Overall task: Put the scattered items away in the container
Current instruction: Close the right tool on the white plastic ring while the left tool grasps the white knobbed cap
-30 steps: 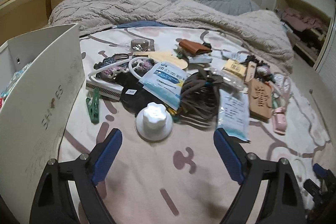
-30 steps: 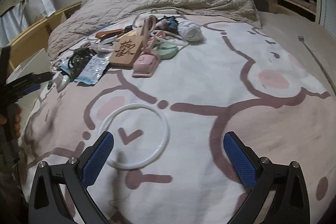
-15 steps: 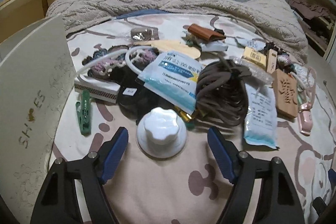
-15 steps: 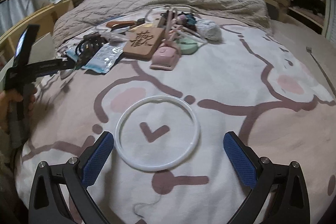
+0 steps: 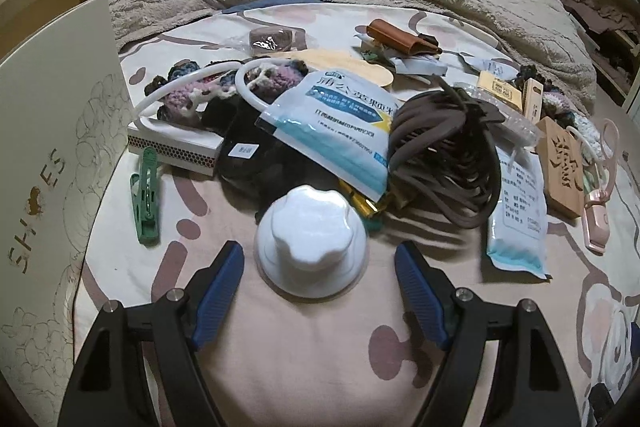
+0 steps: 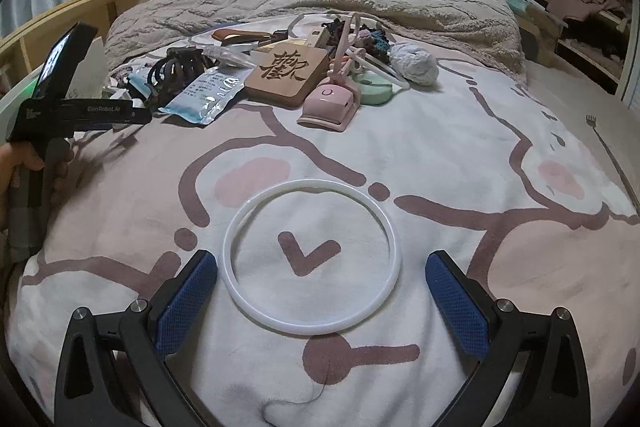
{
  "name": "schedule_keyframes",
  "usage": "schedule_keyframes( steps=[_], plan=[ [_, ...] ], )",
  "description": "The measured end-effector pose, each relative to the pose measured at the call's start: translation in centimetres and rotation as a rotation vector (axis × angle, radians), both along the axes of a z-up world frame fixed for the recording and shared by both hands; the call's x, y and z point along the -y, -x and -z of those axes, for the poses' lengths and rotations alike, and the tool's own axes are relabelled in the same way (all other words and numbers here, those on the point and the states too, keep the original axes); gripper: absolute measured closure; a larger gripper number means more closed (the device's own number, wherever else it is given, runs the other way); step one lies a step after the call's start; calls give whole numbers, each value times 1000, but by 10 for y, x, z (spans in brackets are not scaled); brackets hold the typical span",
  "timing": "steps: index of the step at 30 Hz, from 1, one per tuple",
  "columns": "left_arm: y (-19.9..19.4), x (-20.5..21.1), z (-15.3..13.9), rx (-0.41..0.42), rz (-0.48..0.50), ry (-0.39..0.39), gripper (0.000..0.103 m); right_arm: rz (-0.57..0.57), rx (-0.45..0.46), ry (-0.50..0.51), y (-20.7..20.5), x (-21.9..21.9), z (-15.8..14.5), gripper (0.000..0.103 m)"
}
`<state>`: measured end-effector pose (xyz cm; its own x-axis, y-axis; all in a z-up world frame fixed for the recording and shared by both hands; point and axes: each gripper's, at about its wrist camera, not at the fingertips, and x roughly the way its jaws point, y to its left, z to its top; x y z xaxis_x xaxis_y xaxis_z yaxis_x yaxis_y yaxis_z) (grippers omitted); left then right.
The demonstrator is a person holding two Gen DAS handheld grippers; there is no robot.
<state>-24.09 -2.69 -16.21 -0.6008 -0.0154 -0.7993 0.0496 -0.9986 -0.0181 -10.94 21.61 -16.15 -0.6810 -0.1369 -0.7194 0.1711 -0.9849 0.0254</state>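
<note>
Patterned bedspread [image 5: 304, 359], near edge: white knobbed lid [image 5: 311, 247] centred just beyond left gripper [image 5: 319, 269], jaws spread, narrowed lately, apparently untouched; white ring [image 6: 311, 258] flat between right gripper [image 6: 321, 273], likewise spread; box [image 5: 52, 163] at left.

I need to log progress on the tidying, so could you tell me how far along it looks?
Nothing looks packed yet: the shoe box shows only its outer side. In hand: the left gripper brackets the white lid, its jaws just narrowed without touching; the right gripper hangs open over the white ring. The pile, including the mask packet, remains.
</note>
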Motion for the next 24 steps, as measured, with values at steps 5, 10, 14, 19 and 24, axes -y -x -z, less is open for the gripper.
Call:
schedule_keyframes(
  steps=[5,10,14,19,24],
  plan=[
    [1,-5,2,12,3,36,23,4,-36,-7,-3,2,2,0],
    [2,-2,4,10,-8,21,20,2,-11,38,2,-3,1,0],
    [-1,1,5,-8,-8,-4,20,-22,-11,65,4,-2,-2,0],
    [-4,4,5,-35,-7,-44,20,-62,-3,79,8,1,-2,7],
    [-5,4,4,-47,-6,-51,21,-56,12,119,13,-4,-1,13]
  ],
)
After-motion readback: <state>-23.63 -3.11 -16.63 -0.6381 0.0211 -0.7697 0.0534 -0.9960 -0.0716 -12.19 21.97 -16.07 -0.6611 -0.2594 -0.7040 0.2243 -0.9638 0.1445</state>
